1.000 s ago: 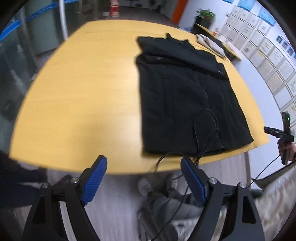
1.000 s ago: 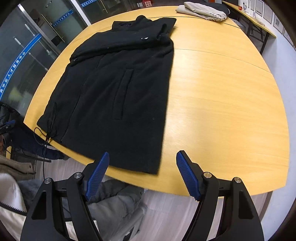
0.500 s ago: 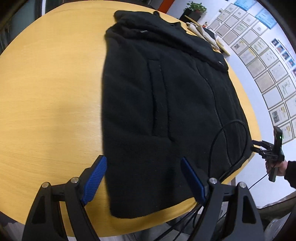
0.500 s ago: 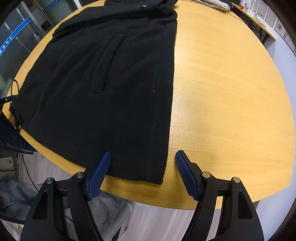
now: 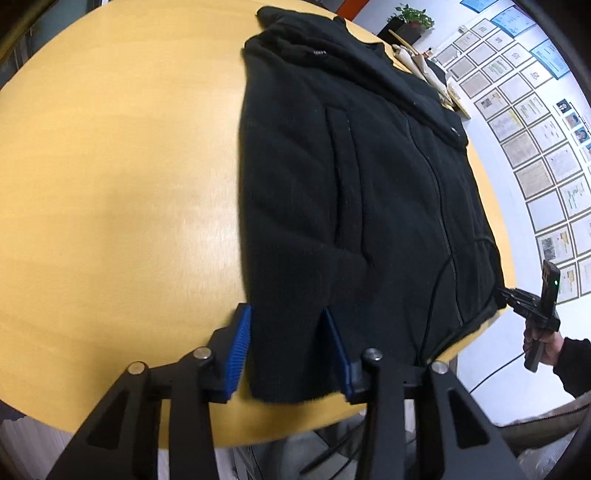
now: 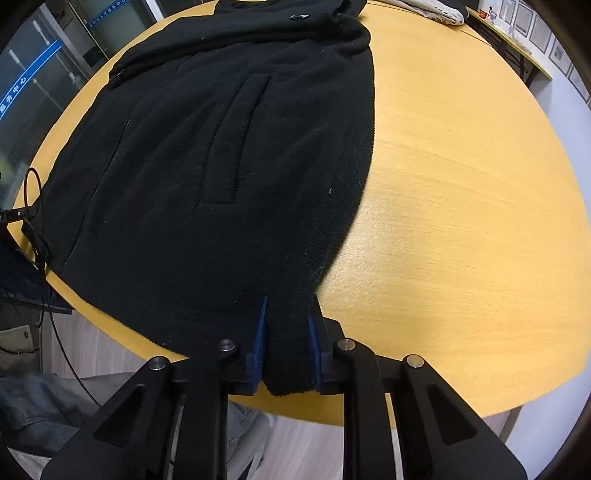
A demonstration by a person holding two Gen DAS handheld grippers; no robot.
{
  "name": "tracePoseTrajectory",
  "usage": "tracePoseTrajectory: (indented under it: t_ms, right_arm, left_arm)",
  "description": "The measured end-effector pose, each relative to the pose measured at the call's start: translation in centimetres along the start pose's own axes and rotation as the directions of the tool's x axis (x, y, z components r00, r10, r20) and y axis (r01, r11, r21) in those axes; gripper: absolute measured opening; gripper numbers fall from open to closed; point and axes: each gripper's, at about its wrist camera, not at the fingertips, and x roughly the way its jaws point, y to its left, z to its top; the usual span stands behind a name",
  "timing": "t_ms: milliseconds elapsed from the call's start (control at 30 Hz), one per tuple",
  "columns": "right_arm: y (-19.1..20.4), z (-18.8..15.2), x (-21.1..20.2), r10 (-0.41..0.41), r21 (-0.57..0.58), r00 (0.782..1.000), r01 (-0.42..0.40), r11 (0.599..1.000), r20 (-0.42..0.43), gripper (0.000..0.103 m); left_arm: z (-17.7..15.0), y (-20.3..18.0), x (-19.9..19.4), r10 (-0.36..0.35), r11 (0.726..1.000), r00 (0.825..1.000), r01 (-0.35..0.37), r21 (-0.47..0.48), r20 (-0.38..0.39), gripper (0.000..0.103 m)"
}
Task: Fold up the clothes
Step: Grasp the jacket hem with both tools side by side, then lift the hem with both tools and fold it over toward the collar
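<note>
The black fleece jacket (image 5: 369,206) lies flat, zipped, along the near edge of the round wooden table (image 5: 122,184). The left gripper (image 5: 288,350) straddles one hem corner, pads barely closing; the right gripper (image 6: 285,343) is clenched on the other corner. Only the left view shows the wall certificates (image 5: 532,140); the collar is cropped in the right view.

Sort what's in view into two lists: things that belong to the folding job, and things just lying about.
Belongs to the job:
- black fleece jacket, spread flat on the table
- left gripper, fingers around the jacket's hem corner
- right gripper, clamped on the other hem corner
- wooden table, the work surface

Just lying about:
- light-coloured garment at the far edge
- potted plant
- framed papers on the wall
</note>
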Motion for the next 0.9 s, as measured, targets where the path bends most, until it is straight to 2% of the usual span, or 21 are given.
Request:
tracePoseTrajectory:
  t_ms: [33, 100, 200, 300, 367, 433, 500, 567, 600, 700, 833, 900]
  right_arm:
    - [0.0, -0.1, -0.1, 0.001, -0.004, 1.000, -0.001, 1.000, -0.001, 0.018]
    - [-0.3, -0.1, -0.4, 0.004, -0.002, 1.000, -0.004, 1.000, -0.004, 0.027]
    - [-1.4, -0.1, -0.4, 0.024, 0.032, 0.999, -0.023, 0.999, -0.021, 0.033]
    - [-2.4, -0.1, -0.3, 0.038, 0.055, 0.998, -0.036, 0.998, -0.041, 0.034]
    - [-2.7, -0.1, -0.5, 0.043, 0.049, 0.998, -0.040, 0.998, -0.049, 0.034]
    - [-3.0, -0.2, -0.6, 0.048, 0.049, 0.997, -0.045, 0.998, -0.056, 0.031]
    - [-3.4, -0.5, -0.8, 0.053, 0.060, 0.997, -0.050, 0.997, -0.057, 0.024]
    - [-3.8, -0.7, -0.9, 0.051, 0.062, 0.997, -0.047, 0.997, -0.059, 0.022]
    - [-3.8, -0.7, -1.0, 0.050, 0.059, 0.997, -0.046, 0.997, -0.063, 0.018]
    - [-3.3, -0.8, -1.3, 0.053, 0.024, 0.995, -0.051, 0.998, -0.089, 0.012]
    - [-2.5, -2.6, -3.6, 0.093, 0.005, 0.991, -0.092, 0.996, -0.092, 0.011]
    - [-1.9, -3.5, -5.6, 0.111, 0.010, 0.991, -0.111, 0.994, -0.072, 0.011]
  left_arm:
    - [-0.2, 0.0, -0.1, -0.004, 1.000, 1.000, 0.004, 0.009, -0.005, 0.065]
    - [-0.6, -0.2, -0.2, -0.017, 1.000, 1.000, 0.017, 0.025, -0.013, 0.079]
    - [-0.3, -0.3, 0.0, -0.039, 0.999, 0.999, 0.039, 0.014, -0.007, 0.085]
    - [0.5, -0.3, 0.3, -0.080, 0.997, 0.997, 0.080, -0.019, 0.001, 0.084]
    - [1.0, -0.5, 0.7, -0.104, 0.994, 0.994, 0.104, -0.024, -0.012, 0.075]
    - [1.3, -1.0, 1.2, -0.111, 0.994, 0.993, 0.110, -0.021, -0.039, 0.050]
    - [1.1, -0.6, 1.3, -0.111, 0.993, 0.992, 0.108, -0.039, -0.060, 0.038]
    - [0.9, 0.0, 1.3, -0.129, 0.990, 0.989, 0.123, -0.072, -0.075, 0.032]
    - [0.8, 0.2, 1.3, -0.129, 0.989, 0.988, 0.122, -0.085, -0.084, 0.028]
    - [0.0, 0.5, 0.7, -0.120, 0.990, 0.987, 0.111, -0.088, -0.109, 0.017]
    - [-1.7, 0.8, -1.2, -0.100, 0.993, 0.986, 0.091, -0.074, -0.132, 0.014]
    - [-2.9, 1.0, -2.9, -0.112, 0.991, 0.985, 0.101, -0.091, -0.131, 0.013]
